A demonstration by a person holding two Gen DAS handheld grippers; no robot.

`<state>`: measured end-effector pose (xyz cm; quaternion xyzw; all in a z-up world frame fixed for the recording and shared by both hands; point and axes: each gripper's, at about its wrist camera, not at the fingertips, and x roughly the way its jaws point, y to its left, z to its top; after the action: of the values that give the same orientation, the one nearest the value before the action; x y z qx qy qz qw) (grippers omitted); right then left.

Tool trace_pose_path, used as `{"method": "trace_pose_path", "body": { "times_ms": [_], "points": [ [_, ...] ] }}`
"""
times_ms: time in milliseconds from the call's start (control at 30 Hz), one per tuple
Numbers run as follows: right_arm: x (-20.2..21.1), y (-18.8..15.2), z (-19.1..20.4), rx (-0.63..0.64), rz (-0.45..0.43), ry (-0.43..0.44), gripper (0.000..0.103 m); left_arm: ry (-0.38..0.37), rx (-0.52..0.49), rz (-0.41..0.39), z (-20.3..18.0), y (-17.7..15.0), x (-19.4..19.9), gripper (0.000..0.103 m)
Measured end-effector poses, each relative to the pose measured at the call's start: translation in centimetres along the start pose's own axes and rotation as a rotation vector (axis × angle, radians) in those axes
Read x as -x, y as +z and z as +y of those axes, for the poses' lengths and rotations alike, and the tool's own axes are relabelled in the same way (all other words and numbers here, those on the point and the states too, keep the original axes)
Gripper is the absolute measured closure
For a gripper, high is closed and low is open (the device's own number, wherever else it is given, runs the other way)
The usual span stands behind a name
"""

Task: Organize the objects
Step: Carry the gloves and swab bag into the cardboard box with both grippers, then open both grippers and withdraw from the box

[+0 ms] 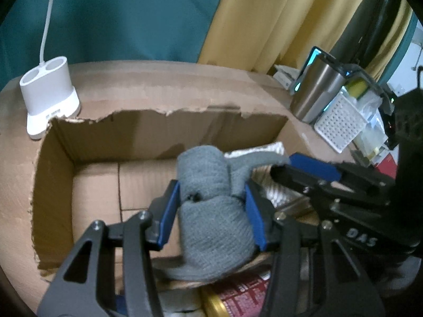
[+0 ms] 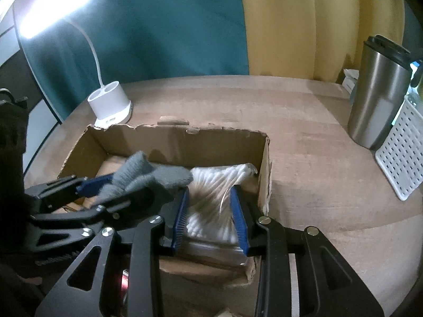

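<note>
In my left view, my left gripper point(image 1: 211, 211) squeezes the soft, light gray sock point(image 1: 211, 211) at its fat middle over the box point(image 1: 53, 158), and in my right view, my right gripper point(image 2: 210, 218) hugs the crinkly, slippery swab bag point(image 2: 211, 200) inside it.

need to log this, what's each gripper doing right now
left gripper: shut on the grey sock
right gripper: shut on the bag of cotton swabs
</note>
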<state>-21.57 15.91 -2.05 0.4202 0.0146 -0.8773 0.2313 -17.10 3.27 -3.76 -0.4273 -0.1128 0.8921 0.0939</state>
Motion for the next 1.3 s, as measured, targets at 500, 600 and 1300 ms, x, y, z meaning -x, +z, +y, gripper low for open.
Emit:
{"method": "trace_pose_path", "body": {
  "times_ms": [500,600,1300],
  "points": [
    [2.8,-0.3,-1.6,-0.015,-0.065,-0.01,0.06,0.028,0.005,0.057,-0.3,-0.3,-1.0,0.046],
    [3.3,-0.4,-1.6,-0.02,-0.079,-0.008,0.035,0.047,0.009,0.042,-0.2,-0.1,-0.4,0.045],
    [7.1,-4.1,-2.8,-0.063,-0.112,-0.083,0.029,0.066,-0.011,-0.061,-1.1,-2.2,6.2,0.032]
  ]
}}
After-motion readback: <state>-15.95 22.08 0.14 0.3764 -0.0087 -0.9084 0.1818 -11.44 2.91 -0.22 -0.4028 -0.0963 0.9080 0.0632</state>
